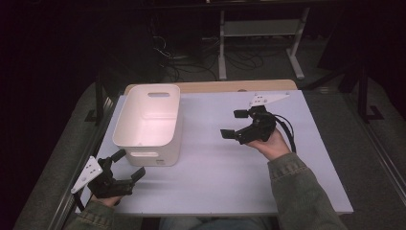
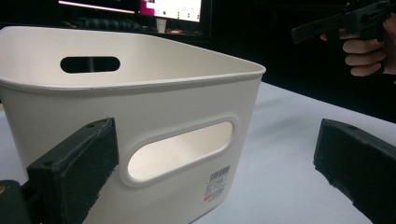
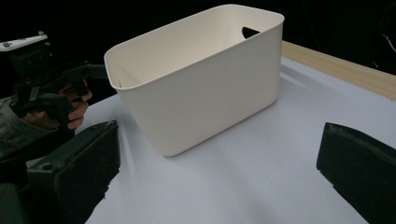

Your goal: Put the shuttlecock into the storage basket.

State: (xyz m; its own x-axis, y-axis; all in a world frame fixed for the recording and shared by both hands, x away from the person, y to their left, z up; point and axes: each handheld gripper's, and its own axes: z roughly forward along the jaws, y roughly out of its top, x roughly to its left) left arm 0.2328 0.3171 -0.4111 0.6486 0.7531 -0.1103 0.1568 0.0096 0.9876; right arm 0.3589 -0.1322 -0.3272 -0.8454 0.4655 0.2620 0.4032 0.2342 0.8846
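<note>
On the counter's [image 1: 215,177] left half sits one white bin [image 1: 149,123], upright, open top, nothing visible inside it. Two handle slots on the bin: one in the far short wall, one in the near short wall; a small barcode label sits just below and right of the near slot in the left gripper view. One bin [image 2: 140,112], two grippers, one counter.

Left gripper [image 1: 130,164]: just beside the bin's near left corner, apart from it, no contact. Jaws spread wide, nothing between them; in the left gripper view the near wall of the bin with its slot fills the gap between the jaws, close up. A hand [image 1: 106,200] holds it at the counter's near edge; grey three-cornered plate on top.

Right gripper [image 1: 237,123]: right of the bin, well apart from it, above the counter's right half, jaws pointing toward the bin's long right side. Jaws wide, empty; the right gripper view shows the bin [image 3: 201,74] between them farther off, with bare counter in front. Held by the other hand [image 1: 274,143], green sleeve behind; cable trails from it.

Beyond the bin, a wooden strip [image 1: 230,86] runs along the counter's far edge.
</note>
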